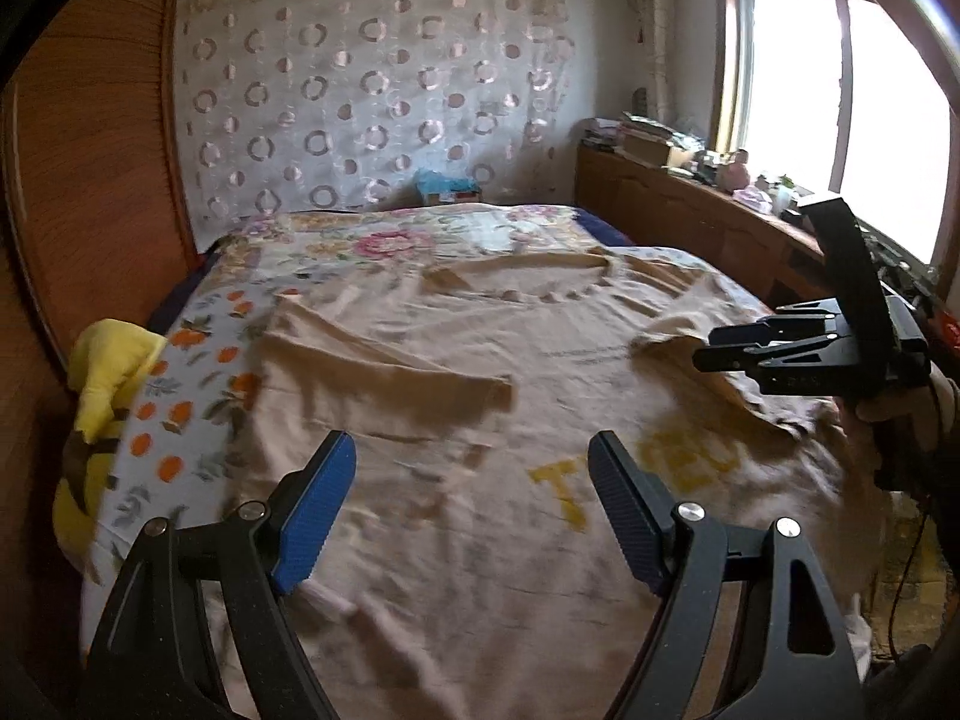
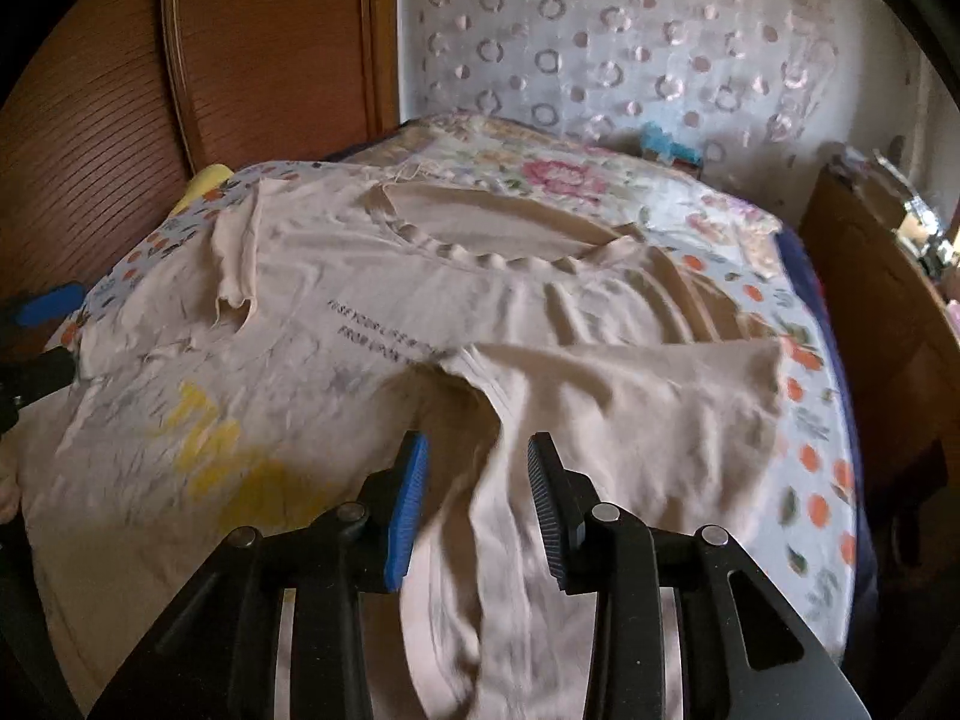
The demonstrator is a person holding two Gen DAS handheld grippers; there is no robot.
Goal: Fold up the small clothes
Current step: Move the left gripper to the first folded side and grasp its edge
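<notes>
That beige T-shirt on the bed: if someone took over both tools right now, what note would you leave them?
Left tool: open, nothing held, above the beige cotton T-shirt with yellow lettering.
Right tool: open, pads clear of the cloth; a sleeve fold lies between them.
The shirt lies face up on the floral bedsheet, neckline at the far end.
Done: both sleeves turned in over the chest.
Left: fold the body into a small stack, probably sides in, then hem up to the collar.

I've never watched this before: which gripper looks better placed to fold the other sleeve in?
Probably the left gripper: open over the T-shirt, on the side where a sleeve lies spread. The right gripper hangs over the folded sleeve.
</notes>
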